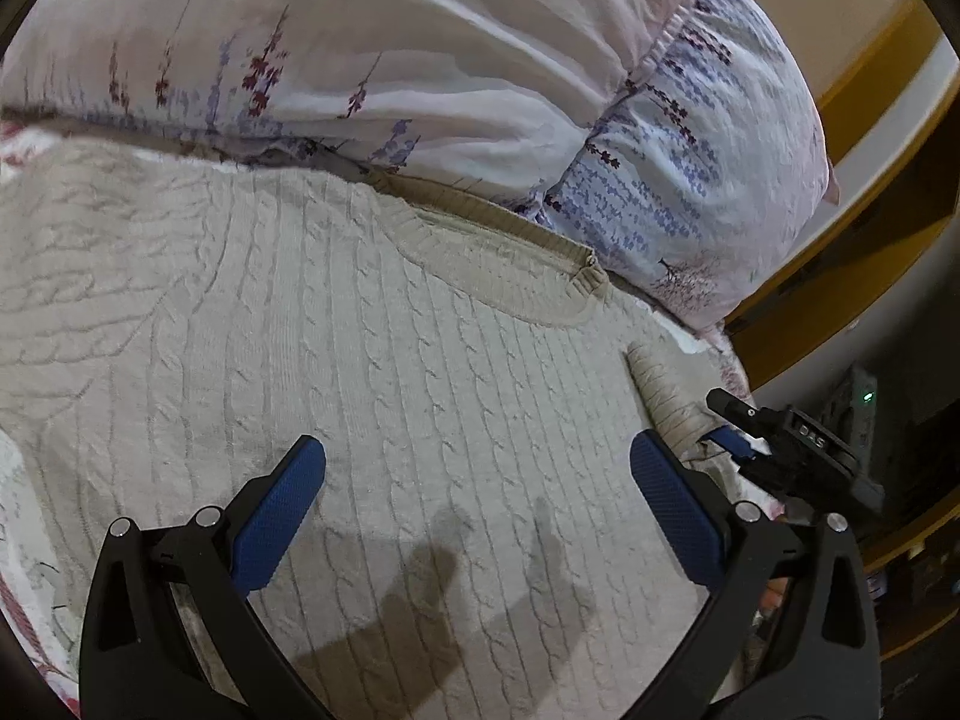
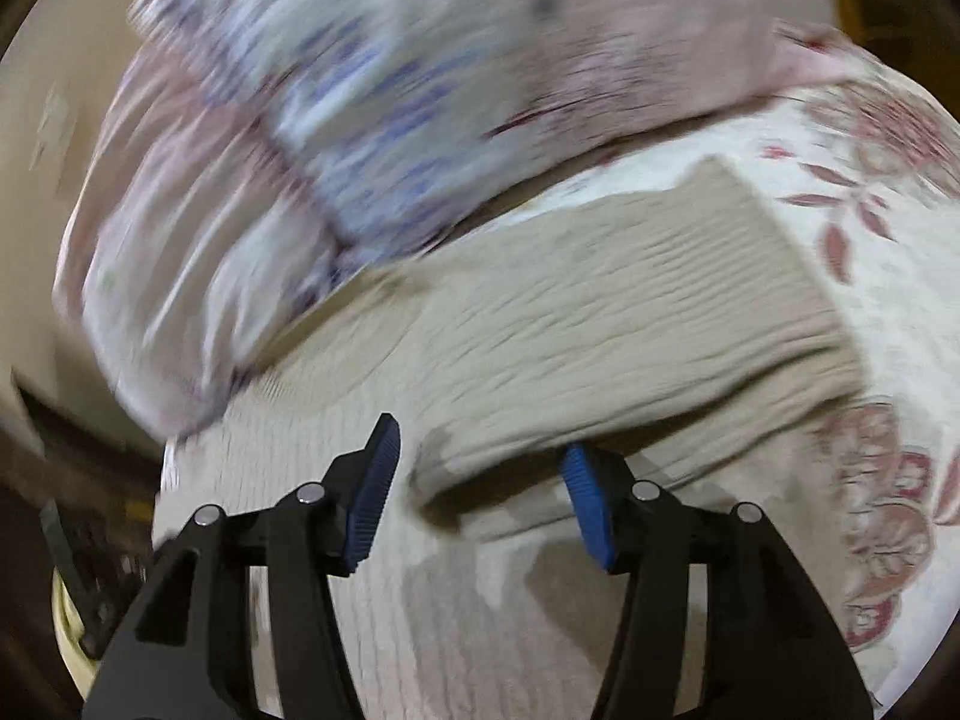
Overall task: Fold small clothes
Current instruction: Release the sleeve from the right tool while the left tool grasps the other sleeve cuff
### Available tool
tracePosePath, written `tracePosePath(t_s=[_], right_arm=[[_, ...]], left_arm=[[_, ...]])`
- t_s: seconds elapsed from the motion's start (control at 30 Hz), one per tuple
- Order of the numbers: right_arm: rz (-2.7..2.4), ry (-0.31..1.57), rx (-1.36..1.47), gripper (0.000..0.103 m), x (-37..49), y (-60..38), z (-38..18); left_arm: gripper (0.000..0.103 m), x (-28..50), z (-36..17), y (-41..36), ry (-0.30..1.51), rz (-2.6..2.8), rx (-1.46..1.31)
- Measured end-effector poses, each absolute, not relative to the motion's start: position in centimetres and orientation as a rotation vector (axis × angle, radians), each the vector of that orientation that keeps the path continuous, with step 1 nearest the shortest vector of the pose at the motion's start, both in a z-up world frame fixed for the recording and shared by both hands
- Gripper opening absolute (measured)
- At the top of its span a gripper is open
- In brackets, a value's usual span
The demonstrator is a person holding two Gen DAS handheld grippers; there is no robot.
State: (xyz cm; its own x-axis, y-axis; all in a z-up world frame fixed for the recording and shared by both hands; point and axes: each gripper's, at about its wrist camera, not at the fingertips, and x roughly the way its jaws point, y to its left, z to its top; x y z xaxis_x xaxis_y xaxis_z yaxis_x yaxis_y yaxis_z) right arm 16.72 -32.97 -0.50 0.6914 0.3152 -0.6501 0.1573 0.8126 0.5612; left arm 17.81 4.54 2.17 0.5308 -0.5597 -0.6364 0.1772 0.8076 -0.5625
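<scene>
A beige cable-knit sweater (image 1: 372,372) lies flat on the bed, its ribbed neckline (image 1: 510,240) toward the pillows. My left gripper (image 1: 480,474) is open and hovers over the sweater's chest, casting shadows on it. The right gripper (image 1: 738,432) shows at the sweater's right edge by a sleeve (image 1: 666,396). In the blurred right wrist view, my right gripper (image 2: 480,480) is open, its jaws on either side of the end of the sleeve (image 2: 600,330), which lies folded across the sweater.
Floral pillows (image 1: 420,60) lie just behind the neckline and show blurred in the right wrist view (image 2: 360,120). A floral bedspread (image 2: 888,240) lies under the sweater. The wooden bed frame (image 1: 888,192) and dark floor are at the right.
</scene>
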Motion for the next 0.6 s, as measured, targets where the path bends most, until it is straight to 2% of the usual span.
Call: tracePosePath(t_s=[0.07,0.1,0.13,0.2,0.4,0.5,0.53,0.6], right_arm=[[0.006,0.808,0.670,0.040,17.8,-34.4,-0.6],[-0.036,0.808,0.666,0.026,17.9,-34.7,-0.6],[-0.082,0.810,0.647,0.017,18.3,-35.0,-0.5],[-0.137,0.795,0.579,0.010,18.8,-34.4,0.4],[-0.038,0.625,0.225,0.009,18.0,-26.0,6.0],[0.187,0.634,0.005,0.018,17.0,-18.6,6.6],[0.270,0.662,-0.065,0.023,16.7,-16.1,6.0],[0.381,0.723,-0.155,0.026,16.3,-12.7,4.4]], left_arm=[[0.101,18.1,1.8,4.9,0.929,-0.462,-0.509],[0.101,18.2,1.6,5.2,0.936,-0.461,-0.528],[0.099,18.3,1.5,5.3,0.941,-0.458,-0.542],[0.094,18.3,1.3,5.7,0.943,-0.452,-0.557],[0.091,18.5,1.0,6.5,0.943,-0.470,-0.623],[0.091,18.8,0.7,7.0,0.956,-0.487,-0.689],[0.091,18.9,0.6,7.0,0.959,-0.487,-0.707],[0.091,18.9,0.5,7.2,0.960,-0.490,-0.726]])
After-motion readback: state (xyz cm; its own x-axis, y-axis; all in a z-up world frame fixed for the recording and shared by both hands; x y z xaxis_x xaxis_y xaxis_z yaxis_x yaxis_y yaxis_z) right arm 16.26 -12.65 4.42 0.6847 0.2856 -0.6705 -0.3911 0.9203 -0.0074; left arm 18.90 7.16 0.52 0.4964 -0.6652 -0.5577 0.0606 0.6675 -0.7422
